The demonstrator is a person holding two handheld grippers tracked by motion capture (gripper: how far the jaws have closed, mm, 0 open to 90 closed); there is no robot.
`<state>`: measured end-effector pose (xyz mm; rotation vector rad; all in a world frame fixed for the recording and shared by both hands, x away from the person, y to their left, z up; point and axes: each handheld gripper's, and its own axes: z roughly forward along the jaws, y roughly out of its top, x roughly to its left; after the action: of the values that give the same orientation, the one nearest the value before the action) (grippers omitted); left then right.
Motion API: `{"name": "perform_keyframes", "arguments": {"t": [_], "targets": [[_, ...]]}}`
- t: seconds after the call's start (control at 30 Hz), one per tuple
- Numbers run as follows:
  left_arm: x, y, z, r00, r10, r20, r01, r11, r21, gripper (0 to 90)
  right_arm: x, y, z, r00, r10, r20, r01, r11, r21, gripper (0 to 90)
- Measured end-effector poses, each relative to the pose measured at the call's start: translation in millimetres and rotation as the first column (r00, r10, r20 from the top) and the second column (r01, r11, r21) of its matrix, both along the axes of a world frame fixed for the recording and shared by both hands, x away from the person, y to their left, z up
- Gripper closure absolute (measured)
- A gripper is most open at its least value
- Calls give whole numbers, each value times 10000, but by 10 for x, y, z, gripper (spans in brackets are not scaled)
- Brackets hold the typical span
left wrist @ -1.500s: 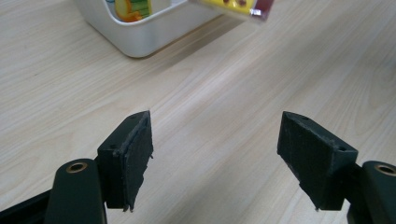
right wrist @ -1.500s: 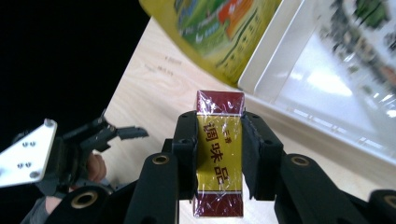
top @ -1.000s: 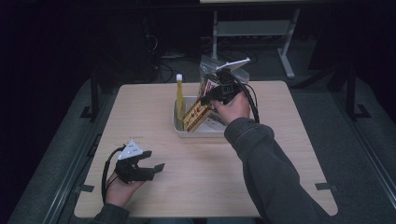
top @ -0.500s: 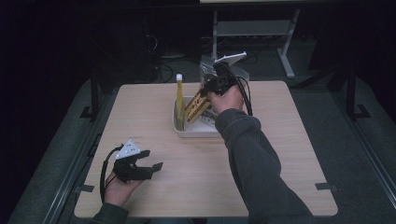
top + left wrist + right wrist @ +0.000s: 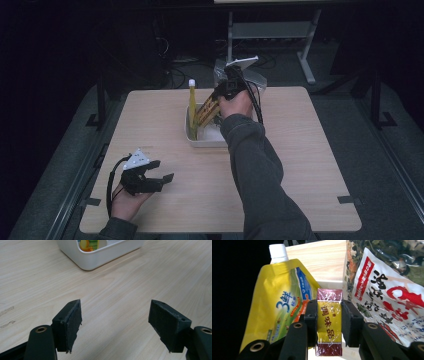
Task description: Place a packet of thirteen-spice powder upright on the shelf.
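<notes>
My right gripper (image 5: 328, 322) is shut on a narrow yellow and dark red box (image 5: 329, 322) wrapped in clear film, held tilted over the white tub (image 5: 205, 141) at mid-table. In the high view the box (image 5: 206, 111) slants down into the tub from the right gripper (image 5: 220, 98). A yellow spout pouch (image 5: 279, 302) with a white cap stands at the tub's left side, and a clear bag with red and white print (image 5: 387, 297) stands at its right. My left gripper (image 5: 161, 179) rests open near the table's front left, its pads (image 5: 75, 322) apart over bare wood.
The white tub (image 5: 100, 257) lies ahead of the left gripper, with a colourful pack inside. The wooden table (image 5: 310, 150) ends in dark floor on all sides. A metal stand (image 5: 270, 35) and cables lie behind the table.
The right gripper has carried the box a little toward the far side and left over the tub, slightly lower. The left gripper has stayed put.
</notes>
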<state>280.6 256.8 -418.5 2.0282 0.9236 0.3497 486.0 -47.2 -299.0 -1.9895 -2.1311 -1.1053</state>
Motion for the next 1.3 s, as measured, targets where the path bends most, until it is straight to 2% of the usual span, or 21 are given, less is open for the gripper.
{"name": "perform_keyframes", "arguments": {"t": [0.43,0.67,1.0,1.17,1.3], "targets": [[2,-5,-7,10000,-46,-59,46,10000,-5,266,18,112,-124,9993,-227,291,234,9995,-228,681],[-3,-18,-9,9999,-100,-61,100,10000,2,266,-44,177,-144,9990,-20,455,47,9982,-591,673],[-5,-29,-14,9999,-119,-73,119,9999,-46,266,-129,135,-152,9990,78,438,-64,9995,-325,659],[-3,-30,-16,9999,-133,-87,133,9999,-46,266,-174,185,-132,9985,204,511,-201,9998,-57,641],[-4,-30,-13,9999,-141,-73,141,9999,-48,266,-188,228,-140,9984,336,453,-333,9994,-65,627]]}}
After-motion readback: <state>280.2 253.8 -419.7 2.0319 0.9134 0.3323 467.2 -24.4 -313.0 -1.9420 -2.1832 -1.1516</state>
